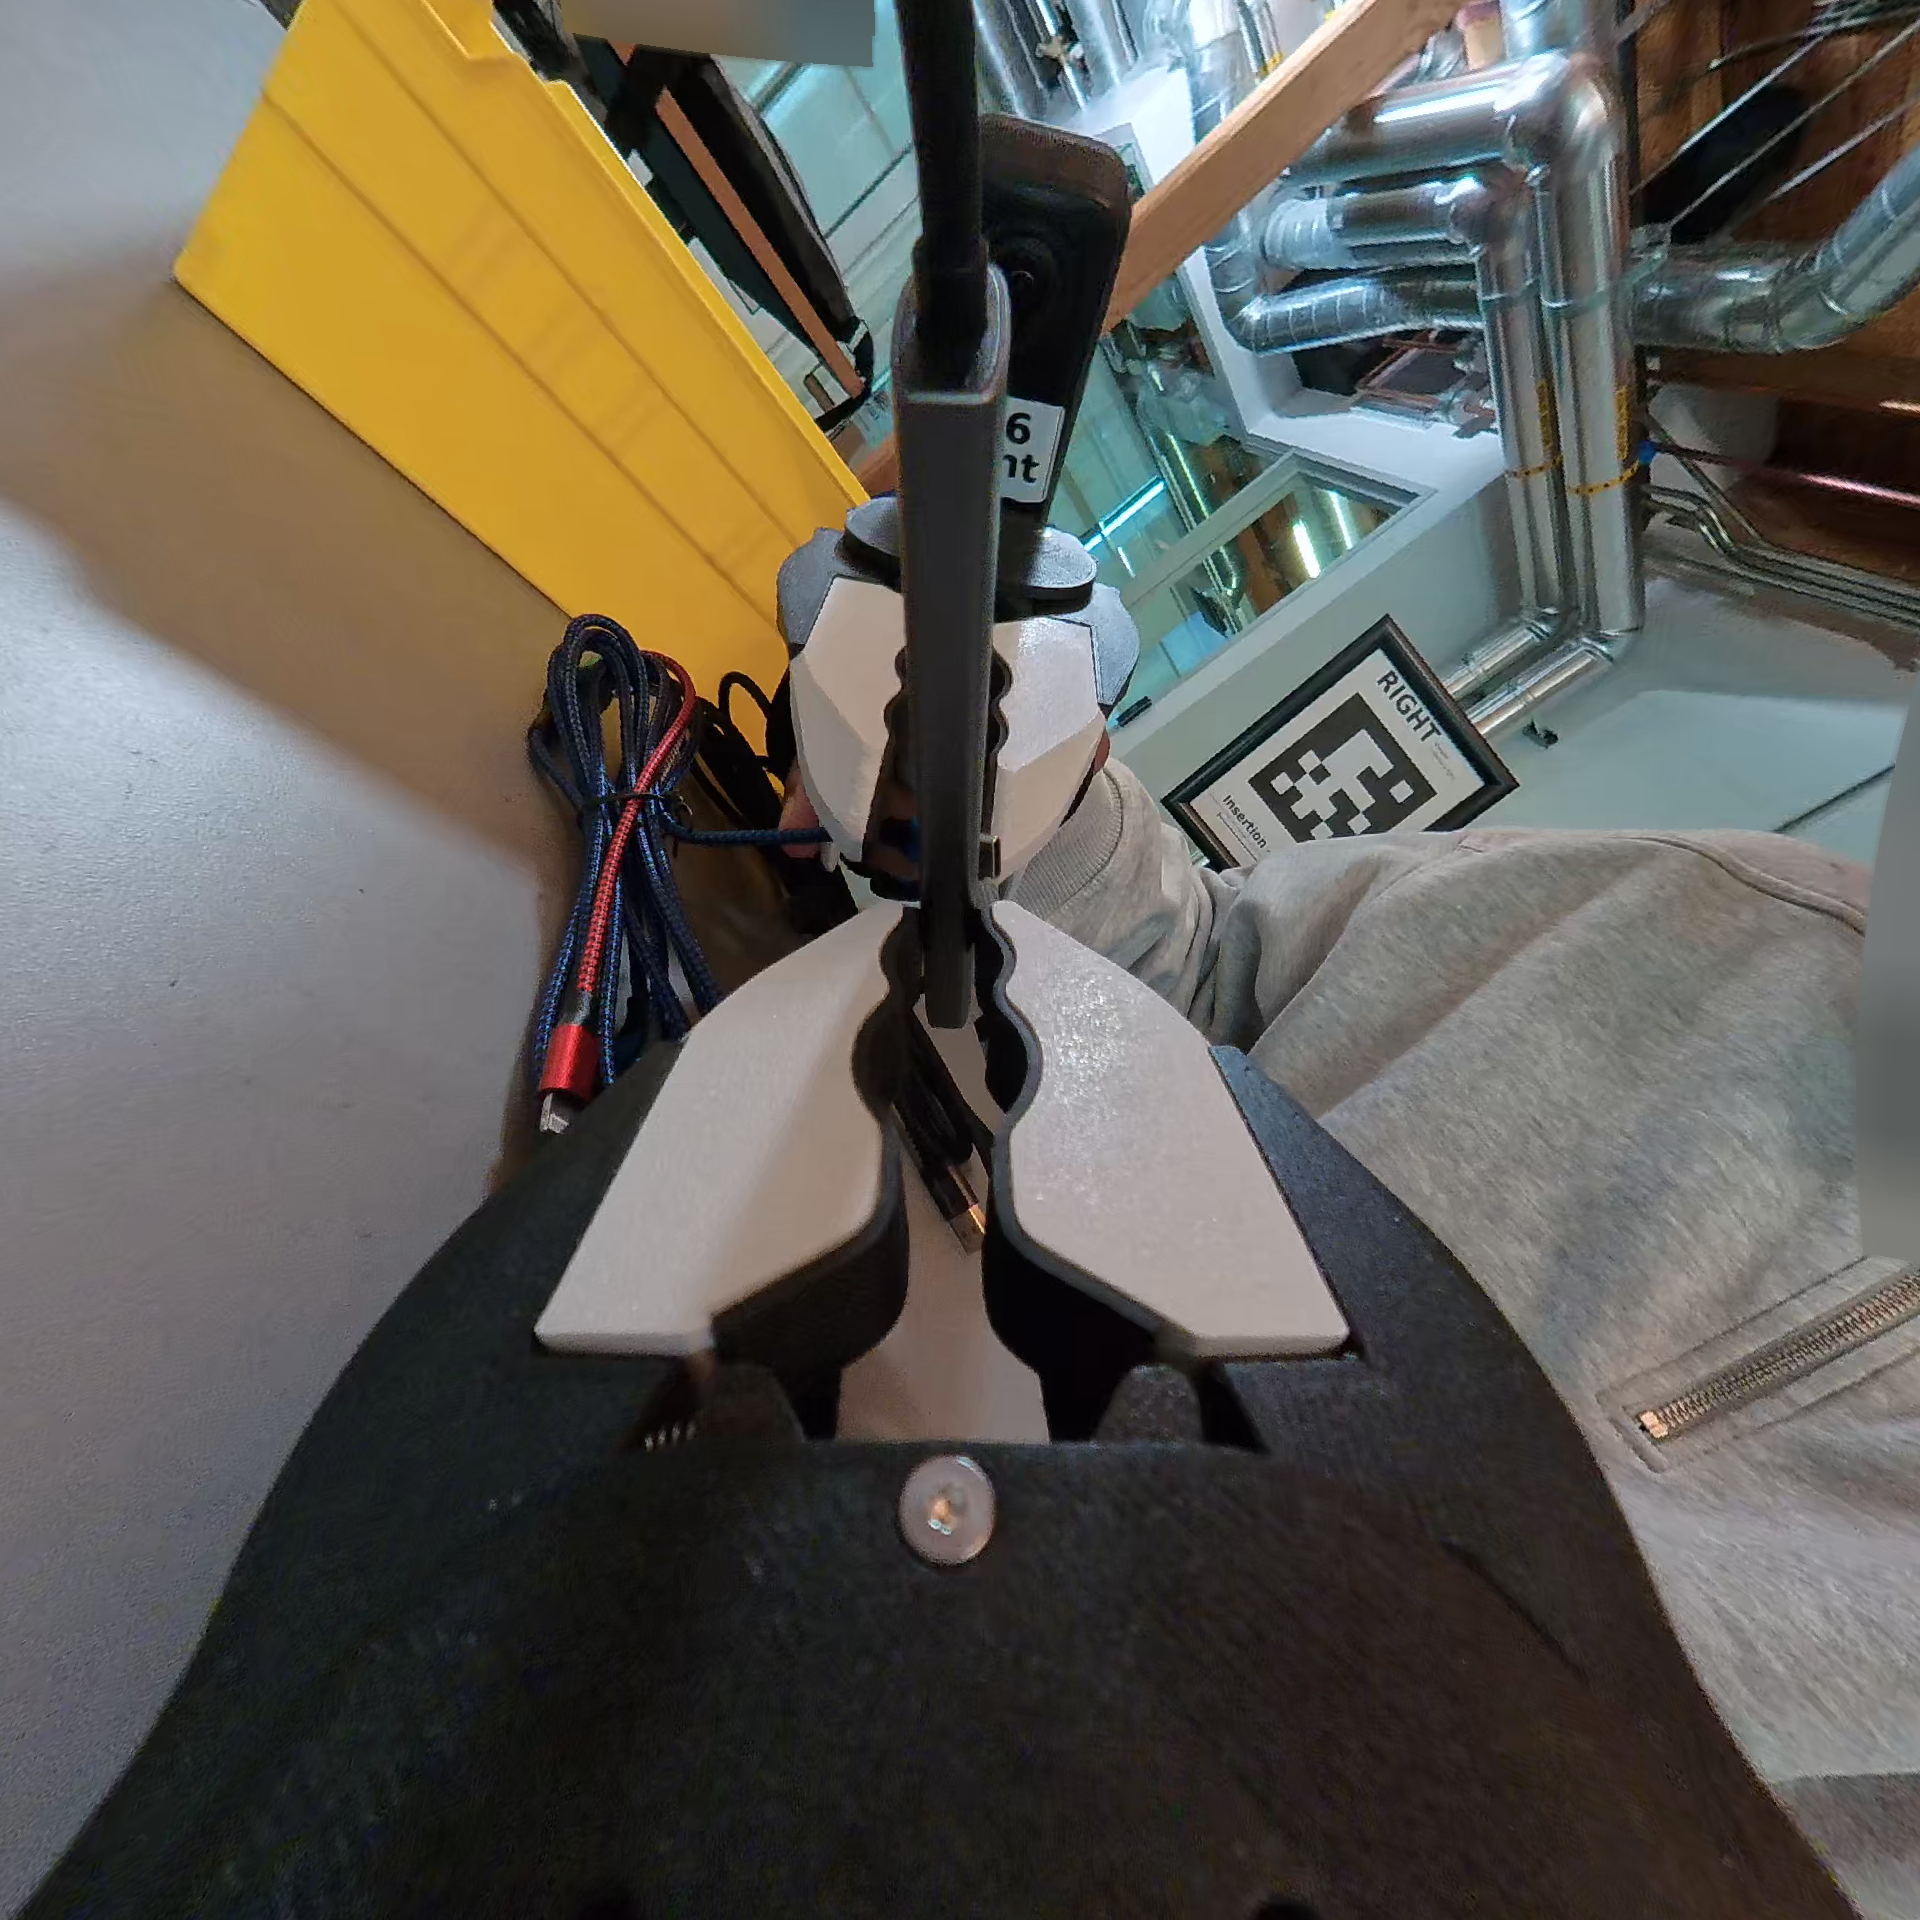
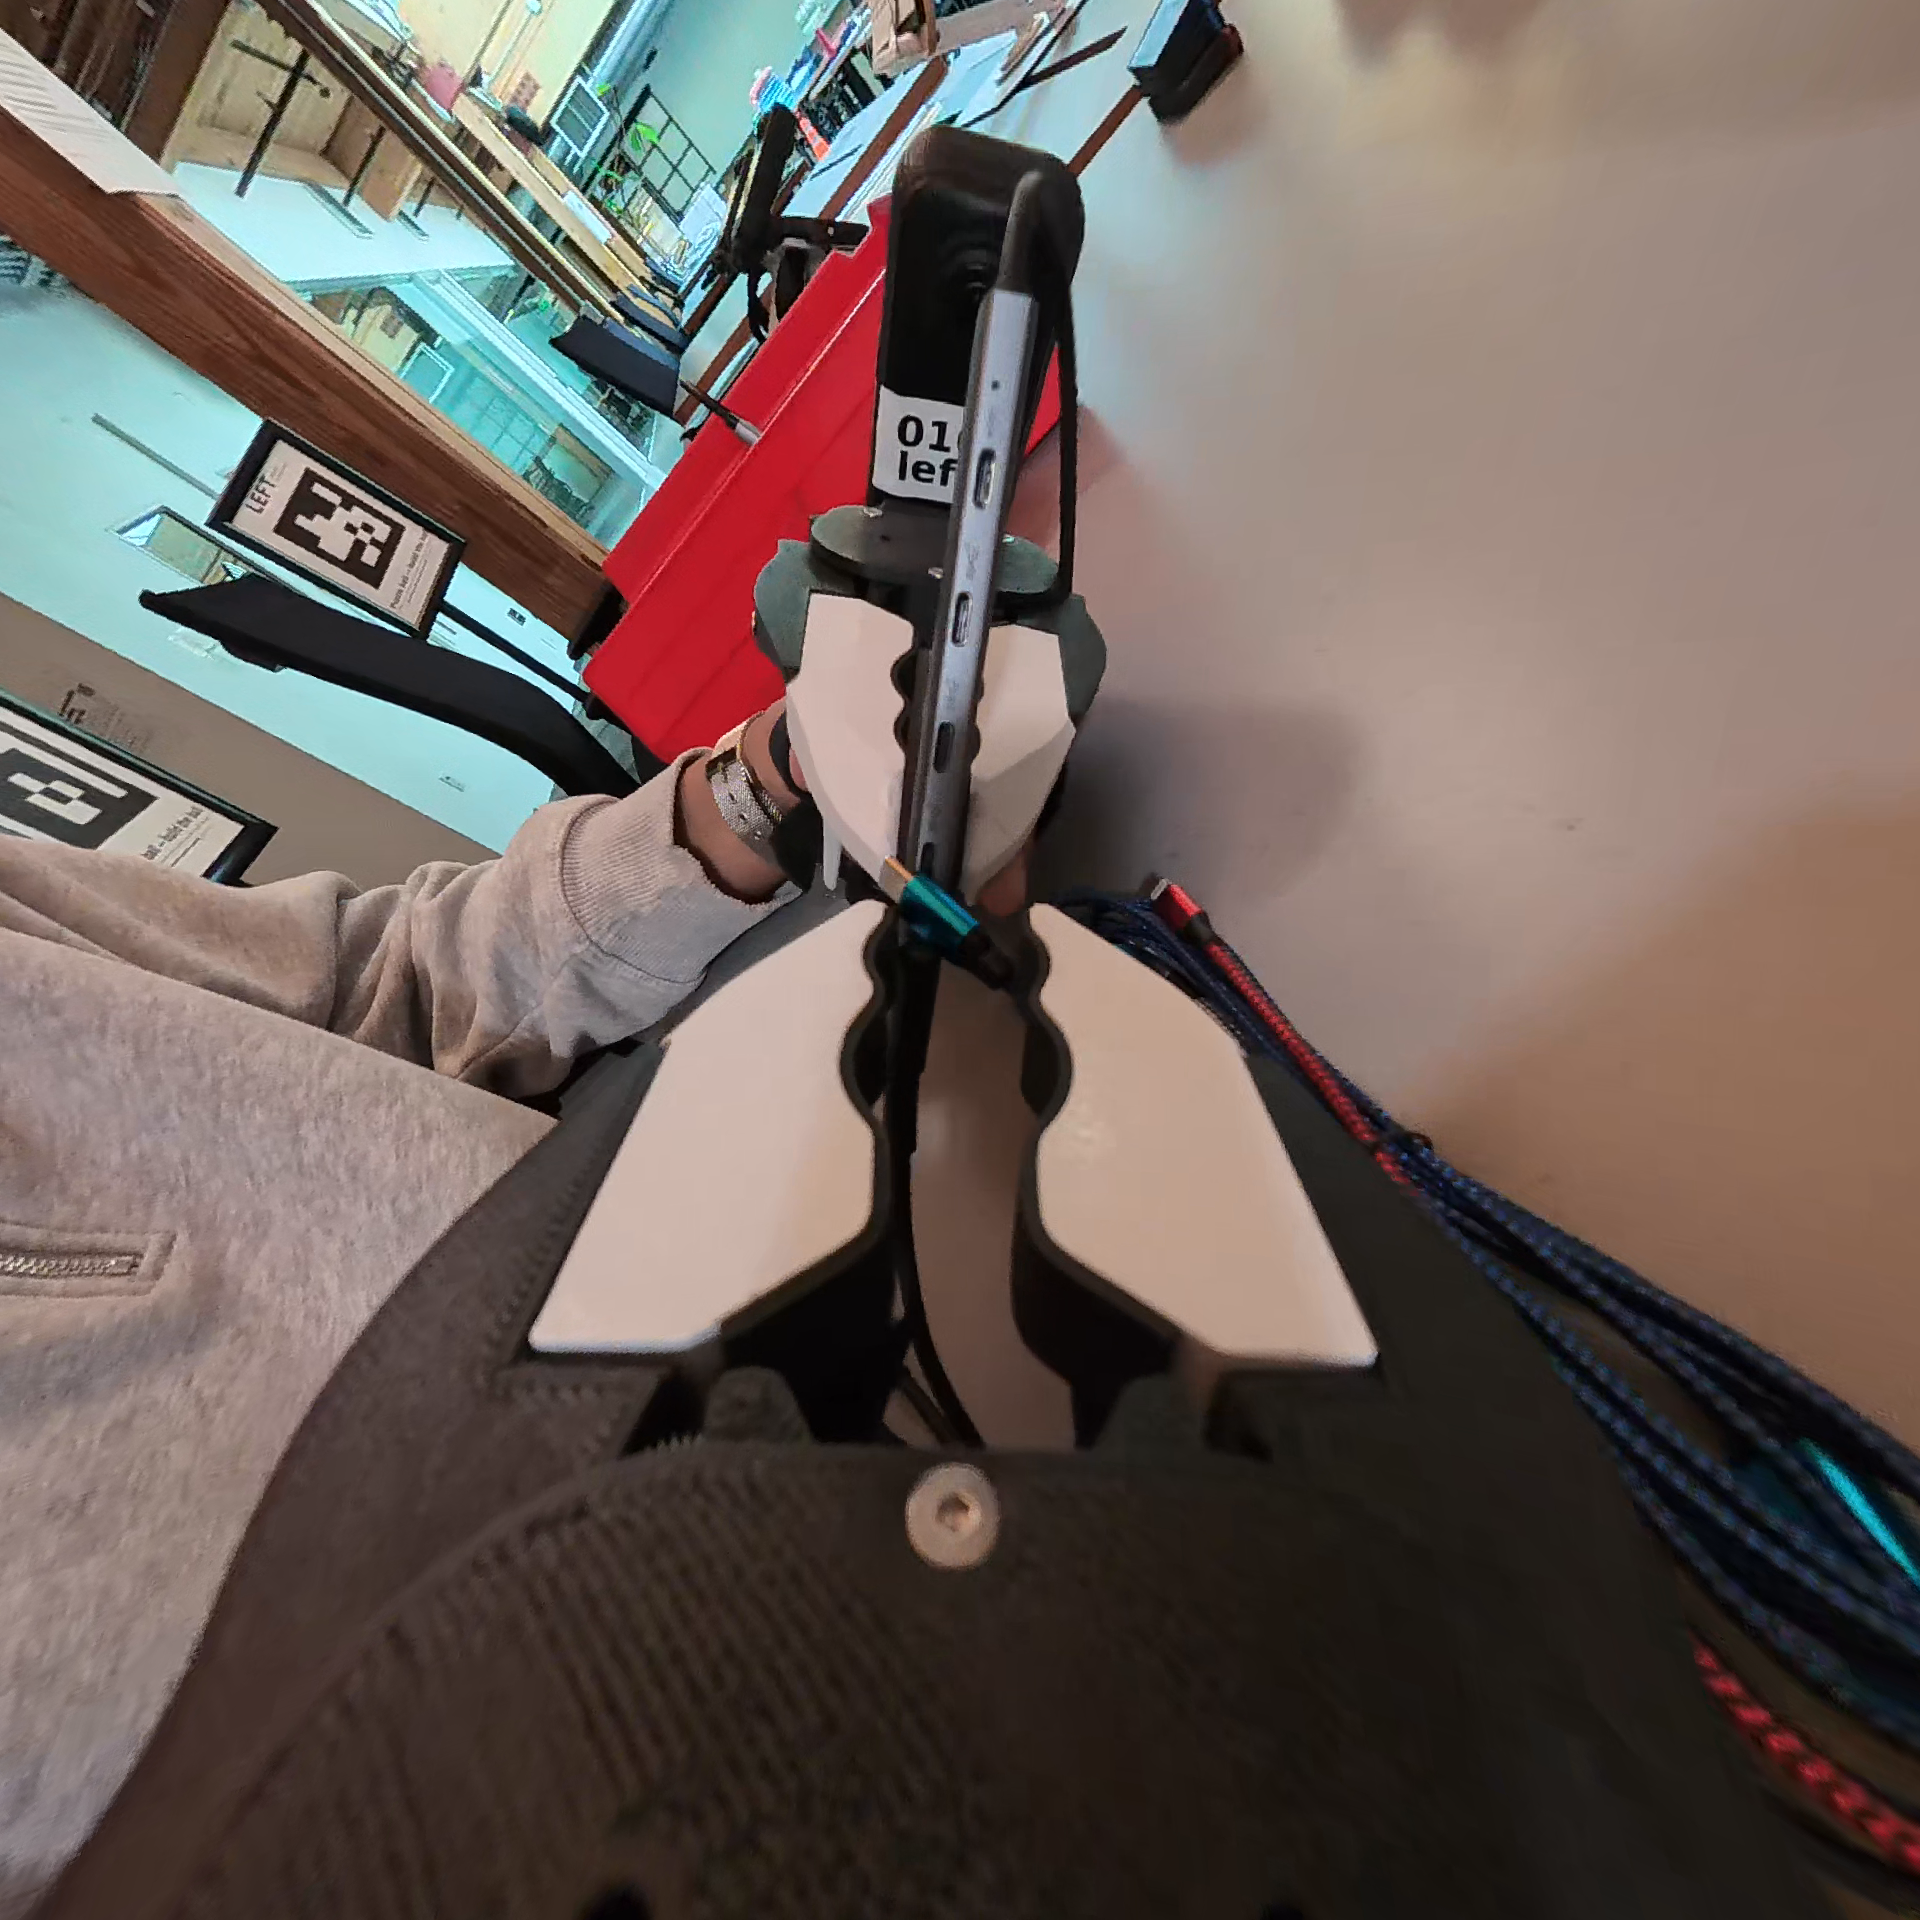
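Note:
My left gripper (image 1: pixel 948 935) is shut on the lower end of a long grey hub (image 1: pixel 948 623), held upright with a black cable leaving its top. The hub also shows in the right wrist view (image 2: pixel 961 582), with its row of ports on the side facing me. My right gripper (image 2: pixel 951 935) is shut on a teal plug (image 2: pixel 935 916) of a blue braided cable. The plug's metal tip sits right at the hub's lower end, by the lowest port. The two grippers face each other tip to tip. The right gripper's white fingers (image 1: pixel 842 727) show behind the hub.
A yellow bin (image 1: pixel 468 343) and a bundle of blue and red braided cables (image 1: pixel 613 831) lie on the pale table. A black plug (image 1: pixel 951 1174) lies below my left fingers. A red bin (image 2: pixel 748 499), framed marker signs (image 2: pixel 332 540) and a grey-sleeved arm (image 2: pixel 468 935) are close. Both grippers' tips are close together, under 4 cm apart.

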The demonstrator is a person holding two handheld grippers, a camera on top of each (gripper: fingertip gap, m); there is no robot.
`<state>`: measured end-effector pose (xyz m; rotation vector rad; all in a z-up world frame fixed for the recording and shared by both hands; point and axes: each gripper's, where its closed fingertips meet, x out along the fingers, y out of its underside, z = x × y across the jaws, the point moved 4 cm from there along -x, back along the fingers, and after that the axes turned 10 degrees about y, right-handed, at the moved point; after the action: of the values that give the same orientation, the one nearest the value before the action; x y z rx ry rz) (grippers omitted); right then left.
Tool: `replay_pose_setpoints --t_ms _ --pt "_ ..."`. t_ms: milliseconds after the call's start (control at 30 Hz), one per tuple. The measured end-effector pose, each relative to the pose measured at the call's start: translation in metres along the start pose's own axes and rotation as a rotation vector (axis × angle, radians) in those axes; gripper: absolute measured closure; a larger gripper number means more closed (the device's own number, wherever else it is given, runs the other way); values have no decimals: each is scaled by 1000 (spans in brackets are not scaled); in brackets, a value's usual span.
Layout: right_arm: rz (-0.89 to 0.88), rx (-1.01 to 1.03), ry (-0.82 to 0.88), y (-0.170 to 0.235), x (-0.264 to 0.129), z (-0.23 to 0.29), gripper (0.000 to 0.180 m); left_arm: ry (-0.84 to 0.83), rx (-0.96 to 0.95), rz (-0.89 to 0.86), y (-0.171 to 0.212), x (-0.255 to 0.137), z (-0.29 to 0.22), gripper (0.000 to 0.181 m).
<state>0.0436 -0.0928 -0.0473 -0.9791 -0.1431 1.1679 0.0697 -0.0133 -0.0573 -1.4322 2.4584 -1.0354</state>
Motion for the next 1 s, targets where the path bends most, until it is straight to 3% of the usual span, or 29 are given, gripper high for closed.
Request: replay_pose_setpoints --t_ms 233,467,733,1000 --pt "-36 -6 46 -10 -9 0 172 -11 -3 1 0 0 1 172" --pt "132 -115 170 -2 -12 4 174 -25 -7 20 2 2 2 172" --pt "225 -142 183 8 -5 11 174 -44 5 -18 -2 -1 3 172" --pt "248 -25 113 12 -1 14 174 -24 31 -27 -2 -1 0 172"
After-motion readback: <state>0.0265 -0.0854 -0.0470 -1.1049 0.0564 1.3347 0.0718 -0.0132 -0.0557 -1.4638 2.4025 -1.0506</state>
